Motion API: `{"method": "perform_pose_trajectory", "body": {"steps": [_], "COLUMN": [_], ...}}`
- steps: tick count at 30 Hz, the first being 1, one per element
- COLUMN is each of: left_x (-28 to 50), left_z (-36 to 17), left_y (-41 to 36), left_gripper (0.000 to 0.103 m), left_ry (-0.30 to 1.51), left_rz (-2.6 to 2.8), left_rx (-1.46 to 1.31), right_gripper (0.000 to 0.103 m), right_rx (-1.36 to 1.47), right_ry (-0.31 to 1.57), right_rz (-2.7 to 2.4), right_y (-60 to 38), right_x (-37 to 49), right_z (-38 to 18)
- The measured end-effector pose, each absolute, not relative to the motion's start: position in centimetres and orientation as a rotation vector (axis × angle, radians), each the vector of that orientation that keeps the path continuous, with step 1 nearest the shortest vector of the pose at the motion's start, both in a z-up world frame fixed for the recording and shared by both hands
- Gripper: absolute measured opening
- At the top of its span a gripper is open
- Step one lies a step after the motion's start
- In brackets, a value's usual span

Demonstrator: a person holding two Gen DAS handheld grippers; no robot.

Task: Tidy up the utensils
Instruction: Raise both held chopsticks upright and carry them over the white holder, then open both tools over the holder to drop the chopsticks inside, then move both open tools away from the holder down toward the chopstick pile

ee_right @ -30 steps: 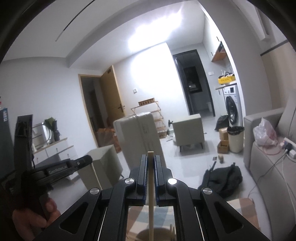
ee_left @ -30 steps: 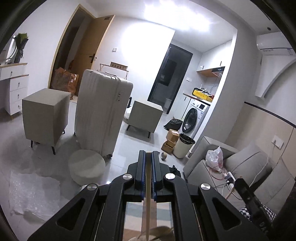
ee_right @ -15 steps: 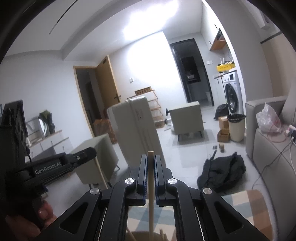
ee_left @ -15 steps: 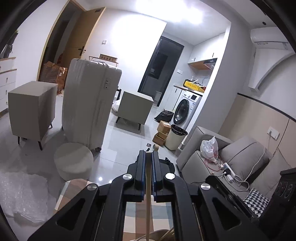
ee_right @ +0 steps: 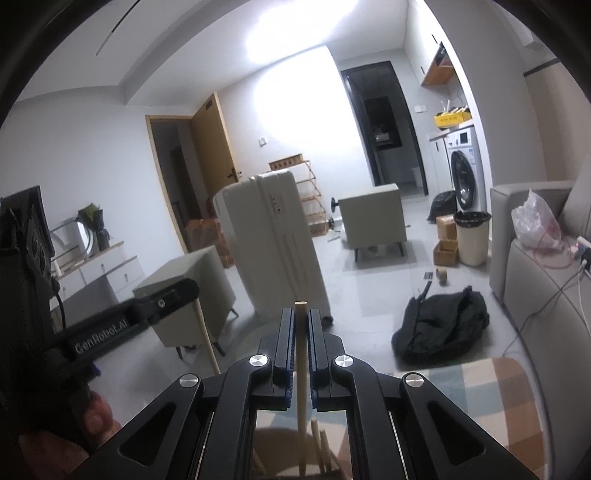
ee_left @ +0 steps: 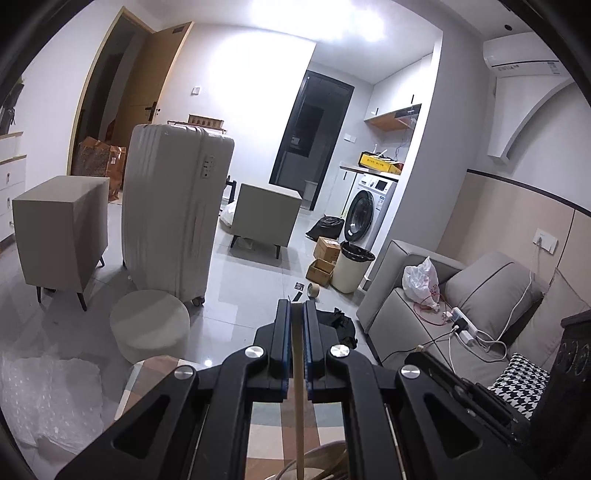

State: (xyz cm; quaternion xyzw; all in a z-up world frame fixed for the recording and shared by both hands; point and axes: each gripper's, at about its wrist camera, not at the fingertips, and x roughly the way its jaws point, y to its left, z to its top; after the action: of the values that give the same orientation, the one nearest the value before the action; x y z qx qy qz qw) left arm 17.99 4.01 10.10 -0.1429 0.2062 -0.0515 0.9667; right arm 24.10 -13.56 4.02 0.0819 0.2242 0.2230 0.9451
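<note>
The left gripper (ee_left: 297,314) clamps one chopstick (ee_left: 298,398), the right gripper (ee_right: 302,325) another (ee_right: 301,391). Ahead stands a suitcase (ee_left: 173,210); a black bag (ee_right: 439,328) lies right of the right gripper.

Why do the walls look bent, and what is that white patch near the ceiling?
Left wrist view: the fisheye lens bows the doorway and darkens the corners; the ceiling light glare is washed out. Right wrist view: the same bending, glare flooding the far wall, and the left gripper at the picture's left side looks soft.
</note>
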Motion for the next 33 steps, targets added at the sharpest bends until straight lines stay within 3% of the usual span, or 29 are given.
{"method": "perform_pose_trajectory", "body": {"steps": [9, 16, 19, 20, 22, 24, 26, 29, 33], "left_x": [16.8, 16.1, 15.8, 15.5, 14.4, 13.0, 11.9, 10.1, 8.3], "left_z": [10.3, 9.9, 10.1, 10.3, 11.2, 12.1, 12.6, 13.1, 13.3], "left_y": [3.4, 3.2, 3.3, 3.2, 3.1, 3.2, 3.3, 3.1, 2.1], "left_gripper": [0.002, 0.002, 0.003, 0.008, 0.019, 0.034, 0.043, 0.049, 0.062], "left_ry": [0.480, 0.634, 0.710, 0.720, 0.715, 0.702, 0.696, 0.690, 0.710], "left_rz": [-0.157, -0.249, -0.243, -0.234, -0.205, -0.188, -0.174, -0.146, -0.118], "left_rx": [-0.266, -0.290, -0.301, -0.293, -0.270, -0.264, -0.266, -0.262, -0.238], "right_gripper": [0.006, 0.010, 0.025, 0.033, 0.036, 0.044, 0.052, 0.067, 0.073], "right_rx": [0.137, 0.120, 0.165, 0.172, 0.189, 0.172, 0.161, 0.163, 0.163], "right_ry": [0.502, 0.586, 0.624, 0.625, 0.605, 0.592, 0.577, 0.557, 0.521], "right_rz": [0.486, 0.524, 0.524, 0.514, 0.506, 0.497, 0.481, 0.458, 0.437], "right_y": [-14.0, -14.2, -15.2, -15.4, -16.1, -16.7, -17.1, -17.8, -18.4], "right_x": [22.5, 21.0, 20.1, 19.7, 18.3, 16.6, 15.1, 12.7, 9.7], "right_z": [4.3, 4.2, 4.4, 4.6, 5.3, 6.1, 6.8, 7.6, 8.8]}}
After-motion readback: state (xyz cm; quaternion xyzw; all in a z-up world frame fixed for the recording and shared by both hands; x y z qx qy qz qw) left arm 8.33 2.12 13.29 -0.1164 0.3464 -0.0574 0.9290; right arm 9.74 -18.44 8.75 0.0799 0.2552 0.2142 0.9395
